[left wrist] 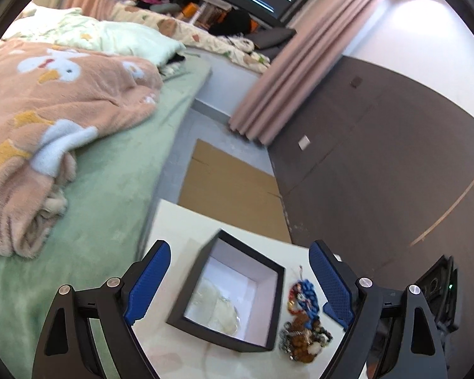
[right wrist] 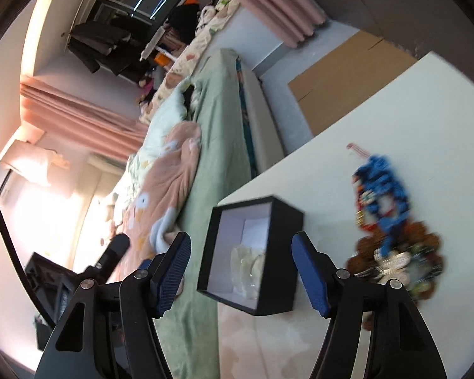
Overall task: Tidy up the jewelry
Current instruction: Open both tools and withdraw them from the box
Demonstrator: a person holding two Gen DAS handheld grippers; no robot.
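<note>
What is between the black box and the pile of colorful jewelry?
Nothing: only a bare strip of white table separates the black box from the jewelry pile. The left wrist view shows it best.

Motion blur smears the jewelry pile (right wrist: 391,237) beyond telling pieces.
</note>
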